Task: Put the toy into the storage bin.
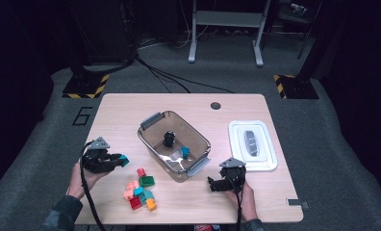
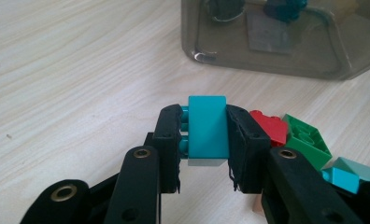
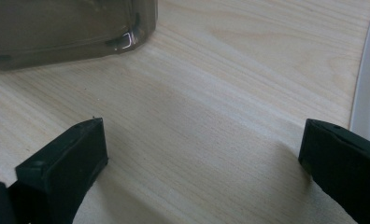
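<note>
Left gripper view: fingers (image 2: 169, 140) clamp the teal brick (image 2: 207, 130), seemingly lifted.

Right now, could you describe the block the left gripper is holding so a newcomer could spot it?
Left of the clear bin, above the block pile, the left gripper clamps a teal block. It alone is lifted off the table.

— Left gripper (image 2: 204, 154): black jaws, brass-ringed screw holes, frayed pads. Grey three-cornered plate on top.

— Same on the right gripper (image 1: 212, 183): black, grey plate, black cable trailing. Dark mottled sleeves (image 1: 63, 211) at both wrists.
</note>
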Tool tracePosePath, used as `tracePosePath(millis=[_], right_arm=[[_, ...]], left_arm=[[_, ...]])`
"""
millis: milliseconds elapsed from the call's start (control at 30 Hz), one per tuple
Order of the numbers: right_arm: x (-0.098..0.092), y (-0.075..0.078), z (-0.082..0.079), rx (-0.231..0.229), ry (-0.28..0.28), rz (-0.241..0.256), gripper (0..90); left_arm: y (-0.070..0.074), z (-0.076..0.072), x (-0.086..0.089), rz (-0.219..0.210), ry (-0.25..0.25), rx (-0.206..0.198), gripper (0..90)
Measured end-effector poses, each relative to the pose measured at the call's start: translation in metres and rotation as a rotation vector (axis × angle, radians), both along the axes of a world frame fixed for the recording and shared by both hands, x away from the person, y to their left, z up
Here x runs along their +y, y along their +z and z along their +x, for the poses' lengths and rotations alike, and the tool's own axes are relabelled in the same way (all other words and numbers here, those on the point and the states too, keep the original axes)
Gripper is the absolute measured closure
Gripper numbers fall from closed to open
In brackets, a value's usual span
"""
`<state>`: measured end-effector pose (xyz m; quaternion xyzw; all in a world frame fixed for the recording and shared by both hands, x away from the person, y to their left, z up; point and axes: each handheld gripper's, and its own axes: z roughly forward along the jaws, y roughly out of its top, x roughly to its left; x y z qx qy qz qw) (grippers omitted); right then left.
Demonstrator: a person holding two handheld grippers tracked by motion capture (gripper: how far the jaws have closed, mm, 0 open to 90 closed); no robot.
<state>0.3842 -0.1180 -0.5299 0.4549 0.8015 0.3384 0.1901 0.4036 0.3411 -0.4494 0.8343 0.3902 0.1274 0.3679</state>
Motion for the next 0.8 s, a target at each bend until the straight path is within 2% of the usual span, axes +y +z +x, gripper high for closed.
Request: tracePosePath(millis=[100,233,467,500,800], right_arm=[[-0.002,0.000,0.001,-0.010,0.015,-0.012,0.0],[-0.002,0.000,0.000,-0.005,0.007,-0.009,0.0],[-0.001,0.000,-0.001,0.003,-0.003,-0.005,0.0],[-0.001,0.000,-0.001,-0.001,0.001,-0.008,0.0],[-0.001,0.000,-0.001,0.001,0.000,-0.006,0.0]], left_arm=[[0.004,0.002,0.001,-0.006,0.012,-0.002,67.3],[0.011,0.004,0.001,-0.012,0.019,-0.007,67.2],[0.028,0.008,0.000,-0.014,0.021,-0.025,67.3],[0.034,0.009,0.001,-0.008,0.018,-0.023,67.3],[0.051,0.014,0.002,-0.013,0.035,-0.045,67.3]])
